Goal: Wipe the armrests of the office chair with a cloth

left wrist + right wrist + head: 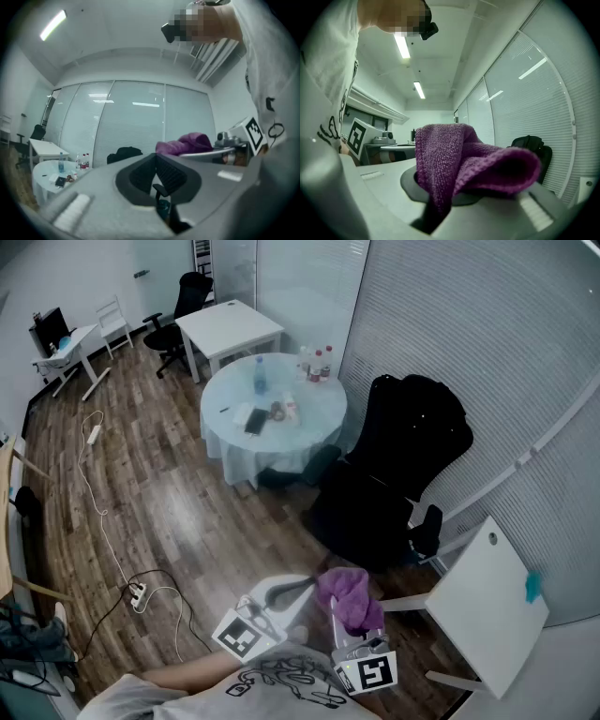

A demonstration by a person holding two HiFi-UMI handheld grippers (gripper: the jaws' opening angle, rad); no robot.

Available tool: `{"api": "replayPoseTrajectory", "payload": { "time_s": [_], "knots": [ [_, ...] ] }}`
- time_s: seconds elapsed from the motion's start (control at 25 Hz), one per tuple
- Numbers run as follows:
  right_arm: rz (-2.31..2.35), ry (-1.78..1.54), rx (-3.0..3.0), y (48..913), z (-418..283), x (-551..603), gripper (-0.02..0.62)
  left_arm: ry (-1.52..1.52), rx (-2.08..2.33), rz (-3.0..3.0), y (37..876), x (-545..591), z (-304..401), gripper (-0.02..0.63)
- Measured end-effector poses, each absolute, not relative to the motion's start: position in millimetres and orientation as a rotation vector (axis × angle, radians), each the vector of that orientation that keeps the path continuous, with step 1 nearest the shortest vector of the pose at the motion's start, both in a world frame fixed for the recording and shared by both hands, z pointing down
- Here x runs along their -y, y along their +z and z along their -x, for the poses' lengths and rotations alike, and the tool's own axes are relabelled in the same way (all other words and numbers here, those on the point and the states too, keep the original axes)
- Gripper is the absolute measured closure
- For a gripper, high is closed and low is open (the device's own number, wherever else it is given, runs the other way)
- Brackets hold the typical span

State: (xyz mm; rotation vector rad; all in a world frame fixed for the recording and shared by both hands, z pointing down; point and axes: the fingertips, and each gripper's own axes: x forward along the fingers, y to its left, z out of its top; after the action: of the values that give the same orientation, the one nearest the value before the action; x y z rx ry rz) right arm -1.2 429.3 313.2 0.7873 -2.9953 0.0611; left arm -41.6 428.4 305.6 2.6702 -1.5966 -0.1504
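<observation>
Your black chair (394, 474) stands on the floor against the blinds (487, 352), just right of the round table (272, 413) and well apart from both grippers. Your left gripper (155, 169) has its jaws together with nothing between them. Your right gripper (354, 620), just beside it, is clamped on the purple cloth (464, 159), which is bunched above the jaws.

Fuzzy purple cloth (464, 159) is bunched up and pinched in the right tool (349, 617), flopping over its tip. The black high-back office chair (398, 474) stands upright just ahead of that tool, with one armrest (428, 529) showing on its right.
</observation>
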Motion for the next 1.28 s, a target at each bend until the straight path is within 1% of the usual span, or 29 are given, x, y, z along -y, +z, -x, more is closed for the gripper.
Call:
{"api": "replayPoseTrajectory", "payload": {
  "time_s": [0.28, 0.48, 0.96, 1.28],
  "knots": [
    [-0.810, 0.126, 3.027, 312, -10, -418, 0.554, -0.140, 1.594, -2.652, 309, -419, 35, 0.611],
    [-0.796, 0.108, 3.027, 314, -18, -412, 0.554, -0.122, 1.600, -2.646, 312, -413, 26, 0.611],
    [-0.753, 0.133, 3.020, 324, -64, -393, 0.554, -0.103, 1.660, -2.604, 319, -392, -14, 0.609],
    [-0.722, 0.171, 3.017, 336, -78, -388, 0.554, -0.074, 1.717, -2.570, 327, -385, -20, 0.606]
  ]
}}
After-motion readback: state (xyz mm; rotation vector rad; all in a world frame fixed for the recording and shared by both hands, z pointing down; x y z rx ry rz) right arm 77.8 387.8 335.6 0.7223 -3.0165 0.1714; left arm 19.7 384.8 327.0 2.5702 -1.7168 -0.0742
